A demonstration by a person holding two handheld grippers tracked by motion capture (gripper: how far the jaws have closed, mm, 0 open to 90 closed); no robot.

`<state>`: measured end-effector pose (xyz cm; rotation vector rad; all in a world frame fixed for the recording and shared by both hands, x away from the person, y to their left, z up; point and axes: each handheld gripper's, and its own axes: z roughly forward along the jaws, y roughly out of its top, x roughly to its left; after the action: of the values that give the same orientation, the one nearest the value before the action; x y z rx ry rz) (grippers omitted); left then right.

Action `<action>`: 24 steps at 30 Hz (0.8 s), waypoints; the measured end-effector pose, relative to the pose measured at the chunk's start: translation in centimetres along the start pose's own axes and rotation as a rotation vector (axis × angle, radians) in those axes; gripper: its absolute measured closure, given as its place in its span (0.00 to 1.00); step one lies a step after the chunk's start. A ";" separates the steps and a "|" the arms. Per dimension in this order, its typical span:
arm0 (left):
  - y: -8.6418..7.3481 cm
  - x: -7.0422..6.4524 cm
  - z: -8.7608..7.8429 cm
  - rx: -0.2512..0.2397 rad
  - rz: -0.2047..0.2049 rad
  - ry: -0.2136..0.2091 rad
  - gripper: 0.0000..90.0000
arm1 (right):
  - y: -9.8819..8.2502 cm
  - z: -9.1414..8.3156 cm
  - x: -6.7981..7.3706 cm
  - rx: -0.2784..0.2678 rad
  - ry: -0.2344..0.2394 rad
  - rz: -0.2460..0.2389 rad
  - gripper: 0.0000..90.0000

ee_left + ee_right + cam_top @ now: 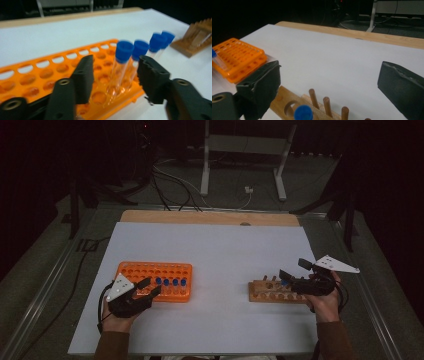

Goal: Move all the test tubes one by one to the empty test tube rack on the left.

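Between the left gripper (113, 75) jaws, untouched, stands a blue-capped tube (120, 67).

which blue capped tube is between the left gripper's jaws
The nearest tube, at the orange rack's near corner. It stands between the open left gripper, pads clear; the other three stand farther along.

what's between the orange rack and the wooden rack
Nothing: in the high view only bare white table separates the orange rack from the wooden rack.
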<state>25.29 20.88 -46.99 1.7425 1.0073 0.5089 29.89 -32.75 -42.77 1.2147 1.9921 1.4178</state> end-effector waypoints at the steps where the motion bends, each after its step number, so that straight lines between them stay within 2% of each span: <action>1: 0.0 0.0 0.0 0.000 0.000 0.000 0.46 | -0.1 0.0 0.1 0.001 0.001 -0.006 0.11; 2: 0.1 0.0 -0.3 -0.028 -0.010 0.008 0.45 | -0.3 -0.1 0.1 0.006 0.003 -0.012 0.14; 5: 0.2 0.3 -0.4 -0.050 -0.032 0.025 0.40 | -0.7 -0.2 0.2 0.024 -0.001 -0.026 0.22; 7: 0.1 0.4 -0.4 -0.053 -0.041 0.032 0.36 | -1.1 -0.3 0.3 0.039 0.001 -0.038 0.30; 10: 0.1 0.6 -0.4 -0.057 -0.064 0.072 0.28 | -1.9 -0.5 0.4 0.065 -0.016 -0.063 0.40; 13: 0.1 0.7 -0.4 -0.058 -0.068 0.095 0.18 | -2.7 -0.8 0.3 0.076 0.009 -0.068 0.52; 17: 0.0 0.9 -0.2 -0.051 -0.073 0.116 0.17 | -3.3 -0.9 0.5 0.088 0.032 -0.087 0.67; 19: 0.0 0.9 -0.2 -0.048 -0.073 0.118 0.17 | -3.3 -0.7 0.7 0.093 0.036 -0.094 0.71; 22: 0.0 0.9 -0.2 -0.045 -0.076 0.127 0.15 | -3.2 -0.2 0.9 0.097 0.041 -0.102 0.73; 24: -0.1 1.0 -0.2 -0.029 -0.079 0.148 0.11 | -3.2 0.2 1.0 0.102 0.039 -0.103 0.77</action>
<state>25.71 21.86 -47.10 1.6510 1.1618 0.6058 28.13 -32.15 -45.61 1.1168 2.1438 1.3146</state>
